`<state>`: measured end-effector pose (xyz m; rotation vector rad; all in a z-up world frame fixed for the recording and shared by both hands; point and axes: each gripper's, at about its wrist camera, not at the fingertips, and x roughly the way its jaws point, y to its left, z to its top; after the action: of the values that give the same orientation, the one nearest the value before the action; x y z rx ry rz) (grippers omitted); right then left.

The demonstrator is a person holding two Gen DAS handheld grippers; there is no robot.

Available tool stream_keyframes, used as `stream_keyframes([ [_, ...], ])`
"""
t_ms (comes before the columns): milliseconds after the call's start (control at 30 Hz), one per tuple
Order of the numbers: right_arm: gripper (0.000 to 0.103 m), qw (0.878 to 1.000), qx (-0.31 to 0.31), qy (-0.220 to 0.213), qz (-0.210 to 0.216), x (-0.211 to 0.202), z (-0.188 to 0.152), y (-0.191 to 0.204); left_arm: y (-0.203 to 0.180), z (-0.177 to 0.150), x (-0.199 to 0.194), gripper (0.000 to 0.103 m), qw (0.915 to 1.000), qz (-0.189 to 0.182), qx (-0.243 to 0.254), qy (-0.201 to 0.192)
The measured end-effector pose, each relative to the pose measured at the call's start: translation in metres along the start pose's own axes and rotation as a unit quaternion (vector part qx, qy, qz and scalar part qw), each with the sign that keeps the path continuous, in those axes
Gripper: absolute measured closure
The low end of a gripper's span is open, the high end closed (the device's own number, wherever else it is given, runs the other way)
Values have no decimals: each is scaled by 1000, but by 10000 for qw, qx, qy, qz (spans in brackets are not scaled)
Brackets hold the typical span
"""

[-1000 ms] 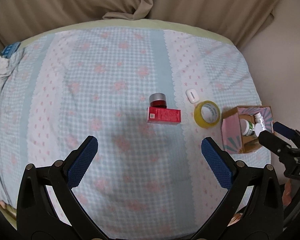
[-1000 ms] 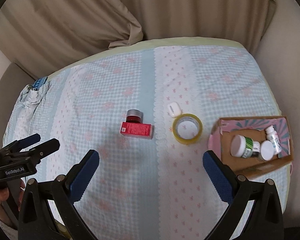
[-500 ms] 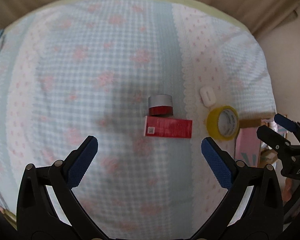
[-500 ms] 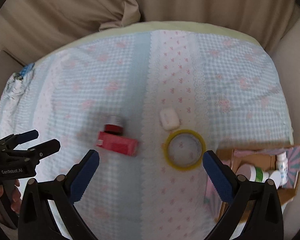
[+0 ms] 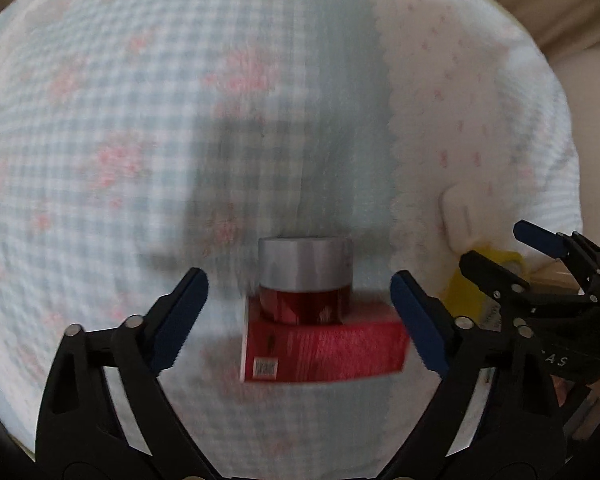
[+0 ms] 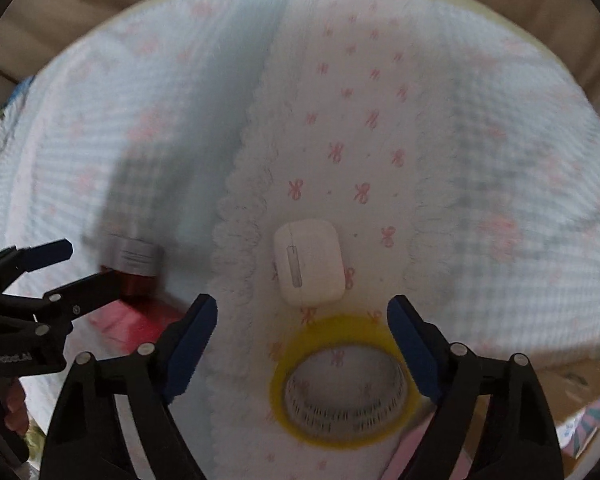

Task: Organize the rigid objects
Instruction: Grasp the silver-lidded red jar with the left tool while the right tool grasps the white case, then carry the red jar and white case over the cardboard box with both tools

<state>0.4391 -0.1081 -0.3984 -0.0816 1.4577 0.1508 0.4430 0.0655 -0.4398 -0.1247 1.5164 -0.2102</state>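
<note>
The left gripper point(image 5: 298, 312), fingers closing yet clear, should straddle the red jar point(image 5: 304, 280). The right gripper point(image 6: 300, 344), likewise closing on nothing, should centre over the yellow tape roll point(image 6: 344, 384).

Soft, even indoor light, nothing harsh and no glare. Both views smear with motion: the bedspread point(image 5: 100, 140) checks blur, the red box point(image 5: 324, 354) between the left jaws runs soft. A grey shadow lies on the cloth beyond the left jaws. The yellow tape roll point(image 6: 346, 380) between the right jaws blurs. Fisheye bends the edges into dark corners.
</note>
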Motion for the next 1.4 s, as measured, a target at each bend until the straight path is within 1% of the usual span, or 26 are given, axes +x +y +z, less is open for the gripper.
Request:
stream_keyframes([
  [133, 29, 9999, -35, 156, -64, 28, 5, 0, -1, 1, 17, 23, 10000, 59, -30, 57],
  [200, 32, 9997, -75, 203, -112, 37, 7, 0, -1, 3, 22, 26, 9999, 50, -59, 72],
  [267, 41, 9995, -151, 231, -183, 43, 8, 2, -4, 5, 28, 33, 9999, 42, -66, 110],
  [333, 44, 9991, -229, 246, -269, 47, 8, 5, -9, 6, 34, 39, 9999, 99, 3, 141],
  [367, 51, 9989, -250, 235, -310, 48, 8, 6, -11, 6, 34, 46, 9999, 40, 34, 95],
  [400, 54, 9988, -270, 215, -361, 49, 9, 7, -13, 6, 34, 52, 10000, -55, 40, 62],
  [433, 61, 9986, -272, 205, -401, 49, 10, 8, -15, 6, 34, 52, 10000, -49, 33, 61],
  [633, 61, 9988, -194, 169, -415, 48, 15, 8, -18, 10, 30, 52, 10000, -82, 44, -15],
  [700, 61, 9990, -175, 135, -392, 45, 15, 9, -8, 6, 22, 52, 9999, -70, 57, -84],
  [833, 61, 9996, -44, 22, -269, 34, 15, 3, -4, 7, 4, 52, 9996, -87, 62, -257],
  [867, 61, 9997, -14, -17, -246, 30, 14, 2, 4, 7, 3, 52, 9995, -93, 75, -304],
  [1000, 61, 9996, 101, -226, -105, 8, 12, 4, 7, 5, -25, 52, 9984, -128, 92, -542],
  [1133, 61, 9987, 214, -451, 53, -20, 7, 6, 8, 0, -62, 52, 9967, -163, 159, -778],
  [1200, 61, 9979, 251, -588, 110, -37, 3, 9, 9, -8, -84, 52, 9953, -184, 212, -923],
  [1400, 61, 9922, 463, -1113, 320, -100, -30, 25, 8, -42, -148, 52, 9904, -244, 324, -1320],
])
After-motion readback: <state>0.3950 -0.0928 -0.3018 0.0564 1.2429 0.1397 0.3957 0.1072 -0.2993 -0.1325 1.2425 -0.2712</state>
